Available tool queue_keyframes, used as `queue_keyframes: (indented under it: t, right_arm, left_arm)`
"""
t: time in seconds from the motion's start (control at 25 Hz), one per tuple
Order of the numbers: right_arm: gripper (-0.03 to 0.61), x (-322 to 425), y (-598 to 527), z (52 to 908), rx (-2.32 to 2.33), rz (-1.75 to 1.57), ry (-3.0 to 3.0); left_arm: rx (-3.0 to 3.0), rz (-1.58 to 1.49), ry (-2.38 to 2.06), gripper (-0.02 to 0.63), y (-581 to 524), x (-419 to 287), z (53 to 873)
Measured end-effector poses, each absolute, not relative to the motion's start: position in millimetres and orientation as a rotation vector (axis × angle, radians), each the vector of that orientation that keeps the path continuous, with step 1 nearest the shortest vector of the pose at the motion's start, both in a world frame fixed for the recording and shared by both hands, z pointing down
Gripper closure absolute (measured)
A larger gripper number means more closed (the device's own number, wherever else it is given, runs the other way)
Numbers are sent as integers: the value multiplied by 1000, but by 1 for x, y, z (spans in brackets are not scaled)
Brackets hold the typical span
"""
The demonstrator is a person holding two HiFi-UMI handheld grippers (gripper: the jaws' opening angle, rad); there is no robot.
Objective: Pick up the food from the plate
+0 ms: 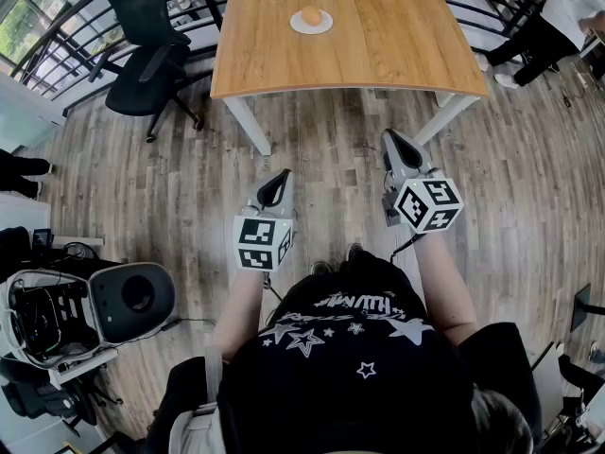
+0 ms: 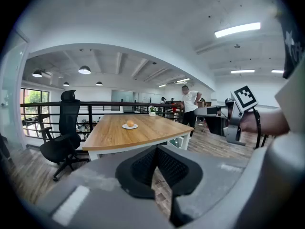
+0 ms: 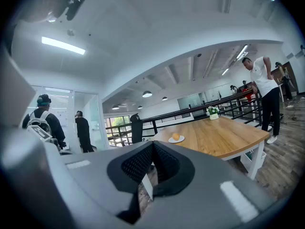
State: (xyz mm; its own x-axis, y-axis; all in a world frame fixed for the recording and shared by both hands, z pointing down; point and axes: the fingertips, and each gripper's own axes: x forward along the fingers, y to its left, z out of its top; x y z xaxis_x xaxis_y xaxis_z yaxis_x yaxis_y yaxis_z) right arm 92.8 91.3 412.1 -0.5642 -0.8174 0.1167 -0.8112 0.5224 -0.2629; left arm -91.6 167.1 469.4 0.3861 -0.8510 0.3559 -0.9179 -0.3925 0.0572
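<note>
Two grippers, left gripper (image 1: 280,180) then right gripper (image 1: 390,140), both hold their jaws pressed together, empty. One orange food (image 1: 311,14) sits on one white plate (image 1: 295,25) on one wooden table (image 1: 378,45), well ahead. Both gripper views show a whole potted plant (image 3: 213,111) on it, which the head view crops.

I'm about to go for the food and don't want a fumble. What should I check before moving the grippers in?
1. Food on plate: ok, on the table.
2. Left gripper empty: ok, nothing between its fingers.
3. Right gripper empty: ok.
4. Fingers open to grasp: not ok, both shut.
5. Grippers at the table: not ok, both over floor, short of its near edge.
6. Bystander away from plate: ok, at the far right corner.
</note>
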Motion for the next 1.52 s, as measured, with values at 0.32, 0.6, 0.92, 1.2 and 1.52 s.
queue_keyframes:
  t: [0.32,0.6,0.92,1.2,1.52]
  right_arm:
    - [578,86,96,406,-1439,-425,2752]
    - [578,92,117,405,-1434,-402,2747]
    - [578,105,140,409,-1485,-434,2665]
    - [577,122,121,419,-1529,-510,2604]
    - [577,118,64,433,-1488,-559,2597]
  left_arm:
    - [2412,390,-1554,612,172,-92,465]
    - [2398,371,-1543,612,191,-89,475]
    - [2389,350,-1520,612,214,-89,485]
    - [2341,350,-1502,612,209,-91,499]
    - [2308,357,-1553,612,172,-100,503]
